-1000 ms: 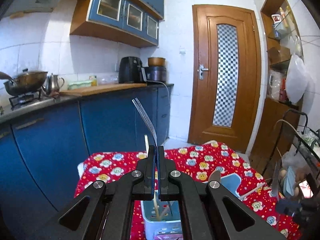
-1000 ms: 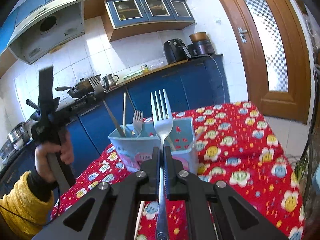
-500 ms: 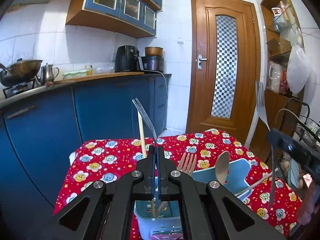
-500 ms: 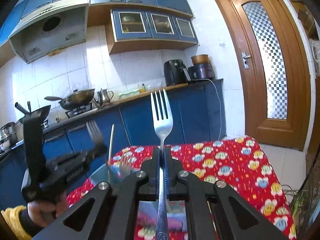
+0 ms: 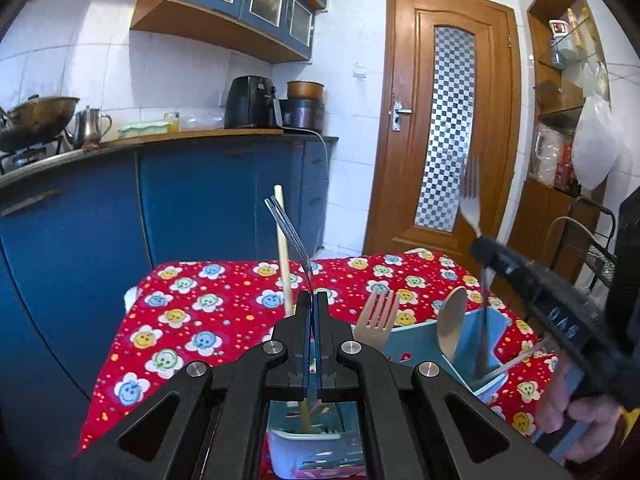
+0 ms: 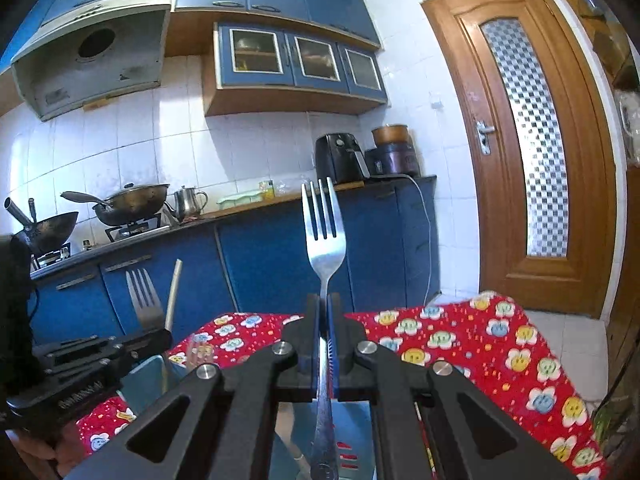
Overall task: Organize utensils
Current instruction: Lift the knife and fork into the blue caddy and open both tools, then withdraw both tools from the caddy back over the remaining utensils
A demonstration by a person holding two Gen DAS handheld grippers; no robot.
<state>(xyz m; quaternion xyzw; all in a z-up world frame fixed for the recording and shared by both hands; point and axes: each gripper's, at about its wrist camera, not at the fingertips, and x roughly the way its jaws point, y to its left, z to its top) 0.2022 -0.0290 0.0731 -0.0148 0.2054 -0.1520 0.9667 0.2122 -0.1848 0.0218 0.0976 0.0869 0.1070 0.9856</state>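
My left gripper (image 5: 314, 300) is shut on a metal fork (image 5: 289, 236) held edge-on and upright above a light blue utensil holder (image 5: 304, 436). My right gripper (image 6: 324, 304) is shut on a second metal fork (image 6: 323, 232), tines up; it also shows in the left wrist view (image 5: 470, 196), its handle down inside a blue holder compartment (image 5: 476, 344). A wooden chopstick (image 5: 283, 252), a wooden fork (image 5: 378, 320) and a spoon (image 5: 452, 320) stand in the holder. The left gripper's fork (image 6: 141, 300) shows in the right wrist view.
The holder stands on a table with a red flowered cloth (image 5: 200, 320). Blue kitchen cabinets (image 5: 80, 220) with a worktop run along the left. A wooden door (image 5: 448, 120) is behind. A wire rack (image 5: 592, 248) stands at the right.
The right gripper has come in closer over the holder and lowered its fork handle into the blue compartment. The left gripper has dropped slightly with its fork.
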